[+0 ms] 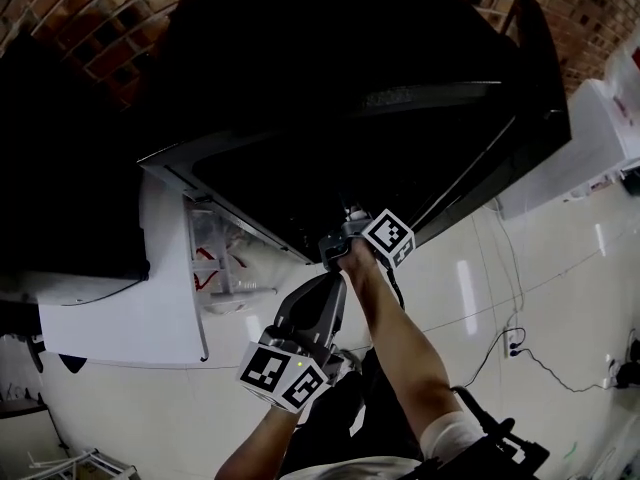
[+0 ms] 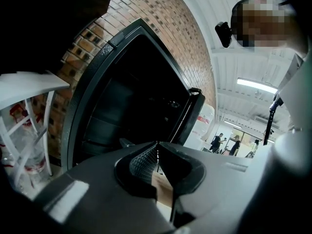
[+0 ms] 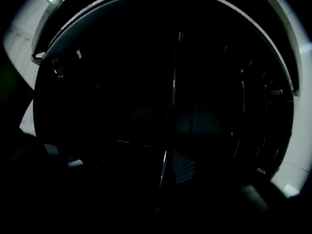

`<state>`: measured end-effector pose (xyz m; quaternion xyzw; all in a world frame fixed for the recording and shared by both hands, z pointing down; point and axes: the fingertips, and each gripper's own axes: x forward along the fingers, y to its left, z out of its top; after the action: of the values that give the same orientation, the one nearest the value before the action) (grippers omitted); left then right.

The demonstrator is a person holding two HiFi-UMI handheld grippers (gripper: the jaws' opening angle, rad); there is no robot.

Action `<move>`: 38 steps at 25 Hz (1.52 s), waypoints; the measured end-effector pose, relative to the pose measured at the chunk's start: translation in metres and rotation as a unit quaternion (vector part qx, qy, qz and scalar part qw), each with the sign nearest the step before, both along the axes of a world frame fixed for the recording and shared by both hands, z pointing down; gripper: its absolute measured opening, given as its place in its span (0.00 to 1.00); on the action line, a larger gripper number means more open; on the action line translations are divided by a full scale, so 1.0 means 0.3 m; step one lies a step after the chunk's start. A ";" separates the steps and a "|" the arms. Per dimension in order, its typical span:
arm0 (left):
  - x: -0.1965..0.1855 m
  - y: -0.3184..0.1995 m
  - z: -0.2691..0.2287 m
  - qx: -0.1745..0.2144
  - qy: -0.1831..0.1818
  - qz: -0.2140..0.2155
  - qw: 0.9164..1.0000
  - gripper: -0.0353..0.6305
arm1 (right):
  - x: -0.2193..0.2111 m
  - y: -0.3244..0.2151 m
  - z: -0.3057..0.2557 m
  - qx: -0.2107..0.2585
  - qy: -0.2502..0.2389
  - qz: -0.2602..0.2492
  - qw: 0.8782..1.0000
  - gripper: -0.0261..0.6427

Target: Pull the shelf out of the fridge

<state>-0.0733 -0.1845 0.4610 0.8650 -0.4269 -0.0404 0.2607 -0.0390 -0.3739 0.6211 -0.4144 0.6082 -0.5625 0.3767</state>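
Note:
The black fridge [image 1: 330, 98] stands open, its inside dark. My right gripper [image 1: 340, 243] reaches into the lower edge of the opening. In the right gripper view a thin bright shelf edge [image 3: 165, 165] runs between the jaws. It stands a little apart from the ribbed right pad [image 3: 184, 167], and the left jaw is lost in the dark, so the gripper [image 3: 168, 172] reads as open. My left gripper [image 1: 312, 313] hangs back, below the right one and outside the fridge. Its pads [image 2: 146, 162] meet, with nothing between them.
The white fridge door [image 1: 150, 288] is swung out to the left, with bottles in its racks [image 1: 215, 268]. A brick wall [image 2: 161, 13] stands behind the fridge. A white appliance [image 1: 590, 138] is at the right, cables and a socket [image 1: 515, 346] lie on the pale floor. People stand far off [image 2: 217, 141].

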 end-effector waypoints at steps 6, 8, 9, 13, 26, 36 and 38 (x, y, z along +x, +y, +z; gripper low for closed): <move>-0.051 -0.037 -0.003 0.003 -0.003 -0.014 1.000 0.04 | -0.006 -0.045 0.038 -0.014 -0.008 0.012 1.000 0.06; -0.062 -0.048 0.003 0.002 -0.004 -0.017 1.000 0.04 | -0.004 -0.060 0.041 -0.010 -0.009 0.014 1.000 0.05; -0.065 -0.054 0.007 0.000 -0.003 -0.018 1.000 0.04 | -0.003 -0.068 0.040 -0.008 -0.010 0.015 1.000 0.05; -0.071 -0.064 0.022 -0.006 -0.003 -0.019 1.000 0.04 | -0.004 -0.077 0.038 -0.004 -0.025 0.025 0.999 0.05; -0.078 -0.062 0.033 -0.011 -0.002 -0.024 1.000 0.04 | 0.002 0.011 0.045 -0.011 -0.042 0.039 0.998 0.06; -0.048 -0.016 0.036 -0.012 -0.006 -0.015 1.000 0.04 | 0.022 0.083 0.050 -0.002 -0.047 0.020 0.999 0.06; -0.047 -0.010 0.039 -0.013 -0.007 -0.014 1.000 0.04 | 0.025 0.097 0.048 0.002 -0.048 0.018 0.999 0.06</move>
<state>-0.0874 -0.1875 0.4726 0.8557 -0.4411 -0.0321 0.2686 -0.0315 -0.3448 0.6356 -0.3972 0.5826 -0.5739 0.4165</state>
